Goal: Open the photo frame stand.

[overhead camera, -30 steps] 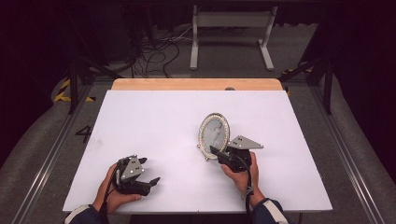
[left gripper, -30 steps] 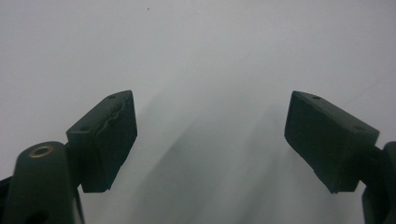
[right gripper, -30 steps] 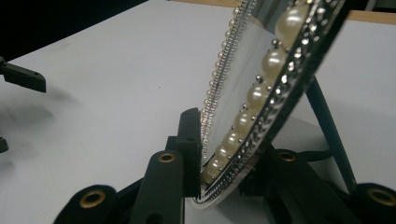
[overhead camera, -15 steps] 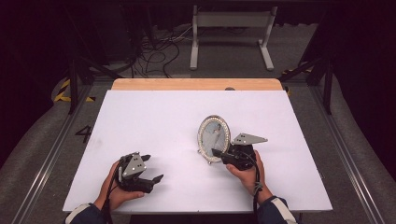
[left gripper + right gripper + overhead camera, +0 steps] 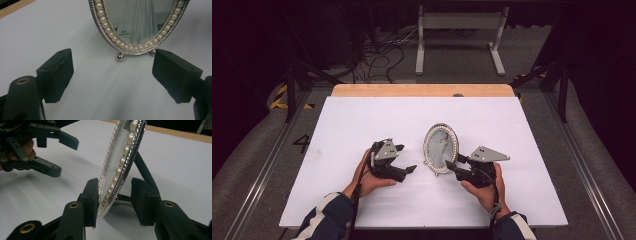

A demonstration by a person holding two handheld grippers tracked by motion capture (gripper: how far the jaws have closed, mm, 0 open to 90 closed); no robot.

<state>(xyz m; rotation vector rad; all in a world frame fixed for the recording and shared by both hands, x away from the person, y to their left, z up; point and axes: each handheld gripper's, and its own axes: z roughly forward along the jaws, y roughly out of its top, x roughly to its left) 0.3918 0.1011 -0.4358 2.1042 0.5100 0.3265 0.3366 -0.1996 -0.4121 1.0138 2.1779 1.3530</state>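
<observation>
the frame [image 5: 441,149] stands upright near the middle of the table [image 5: 362,115], an oval picture frame rimmed with pearls, propped on a back strut [image 5: 145,173] and two small ball feet [image 5: 120,57].

the right gripper [image 5: 453,166] reaches in at the frame's lower edge. in the right gripper view its jaws straddle the rim [image 5: 117,177]: the near-side pad is touching or almost touching the pearl face, while the other pad stands off behind the rim with a clear gap, so the jaws are partly spread and not yet pinching. the strut runs down just beyond that far pad.

the left gripper [image 5: 411,169] sits just beside the frame on its other side, jaws spread wide with nothing between them. in the left gripper view the frame's bottom curve and feet lie straight ahead, a little beyond the pads.

risks, as i judge them: the frame balances on two tiny feet and a thin strut, so a nudge from the touching pad before the far pad closes could tip it backward or skate it across the smooth table. if the far pad closes onto the strut instead of the rim, the strut may fold and the frame drop flat. a pinch on rounded pearls and a thin curved rim gives little purchase, so the frame could twist or slip out when lifted. the left gripper coming in too low could knock the feet.
</observation>
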